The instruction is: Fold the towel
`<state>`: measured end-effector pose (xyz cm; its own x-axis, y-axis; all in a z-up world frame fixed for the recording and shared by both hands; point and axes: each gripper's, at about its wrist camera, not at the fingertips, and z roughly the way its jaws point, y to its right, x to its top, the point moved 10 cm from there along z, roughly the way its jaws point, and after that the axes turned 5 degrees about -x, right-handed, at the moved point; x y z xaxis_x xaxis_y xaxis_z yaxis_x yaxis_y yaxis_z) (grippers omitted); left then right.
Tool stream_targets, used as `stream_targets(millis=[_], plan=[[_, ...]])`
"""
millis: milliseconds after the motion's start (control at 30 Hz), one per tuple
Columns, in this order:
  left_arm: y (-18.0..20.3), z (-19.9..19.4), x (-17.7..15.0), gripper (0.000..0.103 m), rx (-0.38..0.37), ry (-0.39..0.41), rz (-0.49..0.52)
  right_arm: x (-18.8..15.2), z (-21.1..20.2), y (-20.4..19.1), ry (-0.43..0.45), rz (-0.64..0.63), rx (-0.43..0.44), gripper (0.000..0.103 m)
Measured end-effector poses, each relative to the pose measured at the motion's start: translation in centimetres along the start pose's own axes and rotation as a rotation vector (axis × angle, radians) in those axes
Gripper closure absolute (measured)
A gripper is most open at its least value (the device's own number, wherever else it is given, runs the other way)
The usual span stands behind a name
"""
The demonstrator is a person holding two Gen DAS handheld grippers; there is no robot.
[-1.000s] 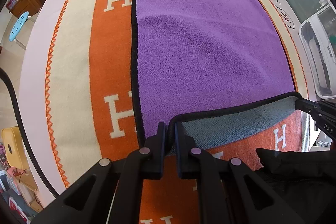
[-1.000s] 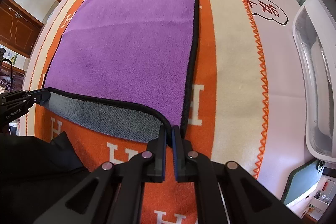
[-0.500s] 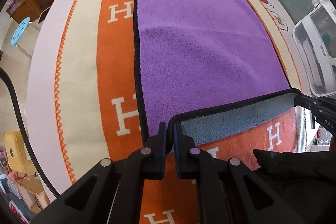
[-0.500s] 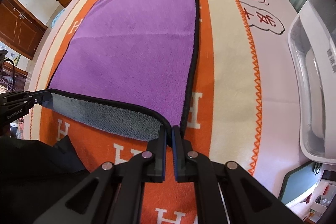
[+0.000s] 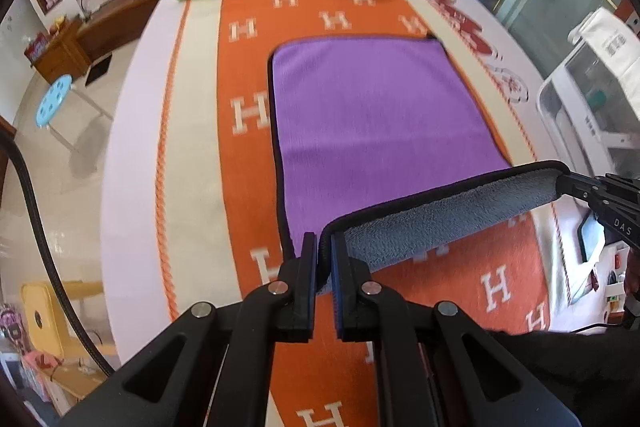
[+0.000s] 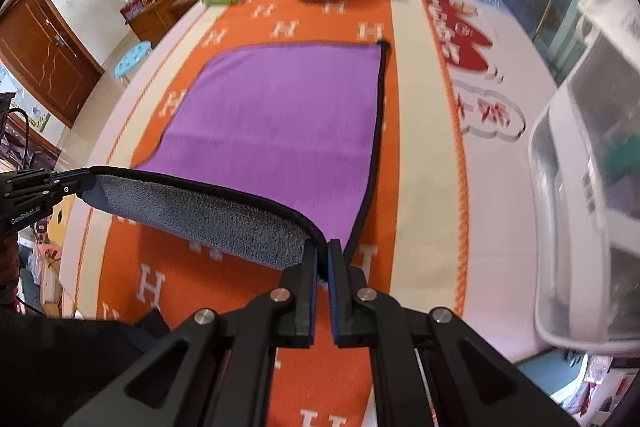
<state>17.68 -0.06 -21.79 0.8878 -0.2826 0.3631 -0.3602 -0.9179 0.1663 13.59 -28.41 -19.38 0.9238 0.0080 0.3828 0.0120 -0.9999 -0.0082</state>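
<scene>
Both the left black two-finger gripper and the right one are clenched on near corners of the purple black-edged fleece towel, lifting its grey underside at mid-frame above the orange H-patterned tablecloth.

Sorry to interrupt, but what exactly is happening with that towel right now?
A person is folding the purple towel with two handheld tools. The left claw and the right claw are each shut on a near corner, holding that edge raised so the grey underside shows. The far part lies flat on the orange cloth.
</scene>
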Motion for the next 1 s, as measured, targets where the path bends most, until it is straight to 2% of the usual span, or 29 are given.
stream_targets(millis=[300, 467, 733, 1000], plan=[[-0.6, -3.3, 7.2, 0.098, 0.023, 0.139, 0.049, 6.0, -2.0, 0.8, 0.138, 0.002, -0.016, 0.099], [-1.3, -3.5, 10.8, 0.098, 0.032, 0.199, 0.049, 9.9, -2.2, 1.3, 0.214, 0.015, -0.027, 0.099], [-2.6, -0.5, 15.5, 0.098, 0.058, 0.244, 0.040, 14.7, -0.4, 2.3, 0.314, 0.039, -0.074, 0.099], [-4.7, 6.3, 17.0, 0.099, 0.055, 0.205, -0.039, 16.5, 5.4, 2.9, 0.309, 0.043, -0.093, 0.099]])
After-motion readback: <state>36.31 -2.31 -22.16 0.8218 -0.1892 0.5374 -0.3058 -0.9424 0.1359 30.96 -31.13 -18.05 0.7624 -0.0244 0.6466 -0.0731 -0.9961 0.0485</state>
